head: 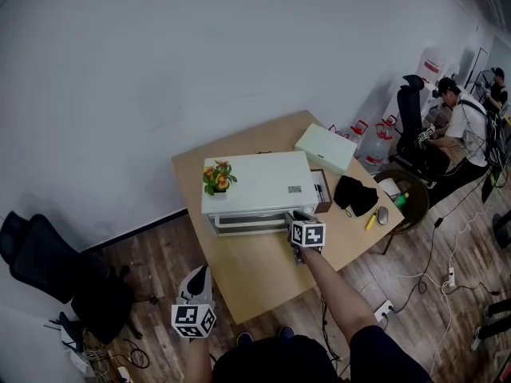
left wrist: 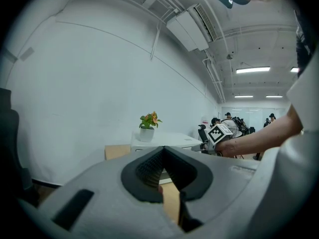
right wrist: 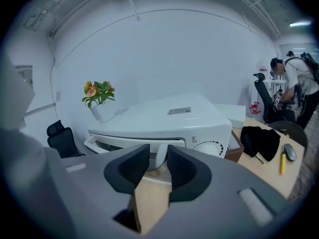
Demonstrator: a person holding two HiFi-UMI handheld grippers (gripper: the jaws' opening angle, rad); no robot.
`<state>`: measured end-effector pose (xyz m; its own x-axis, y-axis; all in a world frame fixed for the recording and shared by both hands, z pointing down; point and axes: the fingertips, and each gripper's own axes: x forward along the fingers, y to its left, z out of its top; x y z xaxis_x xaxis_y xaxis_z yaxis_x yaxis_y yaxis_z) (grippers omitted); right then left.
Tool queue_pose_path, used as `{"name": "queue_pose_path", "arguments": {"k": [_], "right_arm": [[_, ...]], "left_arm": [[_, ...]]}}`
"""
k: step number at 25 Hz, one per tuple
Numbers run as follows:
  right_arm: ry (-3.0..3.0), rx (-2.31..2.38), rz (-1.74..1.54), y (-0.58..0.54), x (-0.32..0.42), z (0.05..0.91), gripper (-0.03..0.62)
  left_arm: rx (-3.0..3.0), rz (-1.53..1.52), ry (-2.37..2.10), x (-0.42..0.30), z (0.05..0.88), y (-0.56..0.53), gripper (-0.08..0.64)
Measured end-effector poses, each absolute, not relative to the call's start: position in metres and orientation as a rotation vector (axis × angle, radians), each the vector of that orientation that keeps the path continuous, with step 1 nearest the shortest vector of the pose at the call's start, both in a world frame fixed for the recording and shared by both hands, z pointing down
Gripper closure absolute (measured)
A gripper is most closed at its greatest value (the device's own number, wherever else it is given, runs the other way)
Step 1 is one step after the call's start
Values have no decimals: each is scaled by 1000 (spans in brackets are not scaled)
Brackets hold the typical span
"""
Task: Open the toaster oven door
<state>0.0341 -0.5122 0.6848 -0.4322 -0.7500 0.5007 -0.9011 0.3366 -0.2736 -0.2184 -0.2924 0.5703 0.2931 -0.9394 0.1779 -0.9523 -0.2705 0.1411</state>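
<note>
right gripper (right wrist: 158, 156) straddles toaster oven handle (right wrist: 160, 159); label (right wrist: 179, 111) illegible.

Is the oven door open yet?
Shut, it seems: the door stands upright against the oven front; the right claw sits open around its handle.

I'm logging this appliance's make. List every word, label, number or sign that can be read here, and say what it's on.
No text can be read in any view.
Sticker on top of the toaster oven: print too small to read.
Small mark above the oven's dial: too blurred to read.
Left marker cube and right marker cube: black-and-white square patterns, no letters.
</note>
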Motion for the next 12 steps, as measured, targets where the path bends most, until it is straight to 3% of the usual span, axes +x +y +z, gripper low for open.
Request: {"name": "queue_pose_path", "arguments": {"k": [12], "right_arm": [[-2351, 1480, 684, -496, 34, 689, 468]], "left_arm": [[2359, 76, -1728, -215, 566, -294, 561]]}}
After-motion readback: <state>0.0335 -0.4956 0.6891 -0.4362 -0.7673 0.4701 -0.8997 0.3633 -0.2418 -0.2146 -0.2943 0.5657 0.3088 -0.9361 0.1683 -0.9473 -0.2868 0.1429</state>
